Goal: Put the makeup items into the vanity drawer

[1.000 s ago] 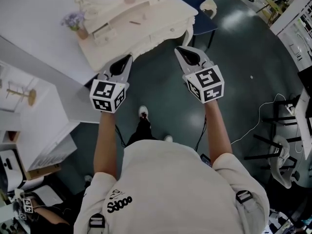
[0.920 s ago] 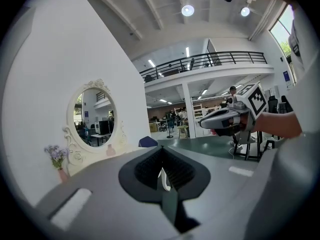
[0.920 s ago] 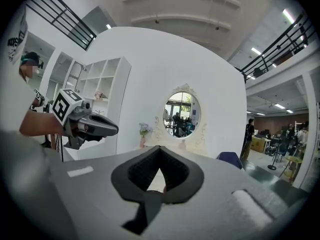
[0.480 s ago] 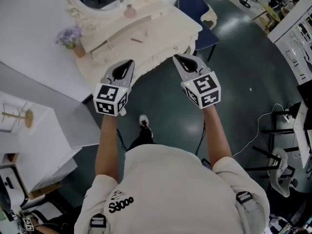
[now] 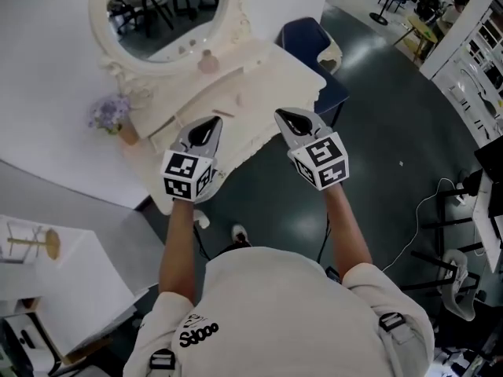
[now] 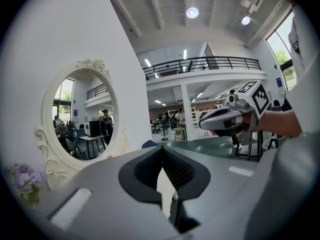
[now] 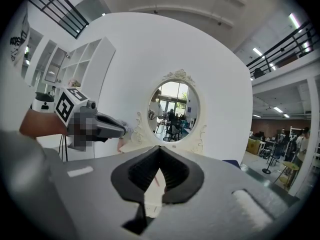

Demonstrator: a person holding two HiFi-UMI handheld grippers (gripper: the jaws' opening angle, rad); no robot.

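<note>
Tools: left tool [image 5: 206, 129] and right tool [image 5: 295, 121], both clenched, empty, side by side over vanity counter [image 5: 271, 73] front edge. Makeup: small bottle [image 5: 208, 61] standing under oval mirror [image 5: 157, 14]; slim reddish stick [image 7: 156, 180] lying on counter beyond right tool.

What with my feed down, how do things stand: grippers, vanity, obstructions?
Left gripper shut, empty. Right gripper shut, empty. Vanity just ahead, small stick-like item on its top, not yet touched. Nothing in the way.
</note>
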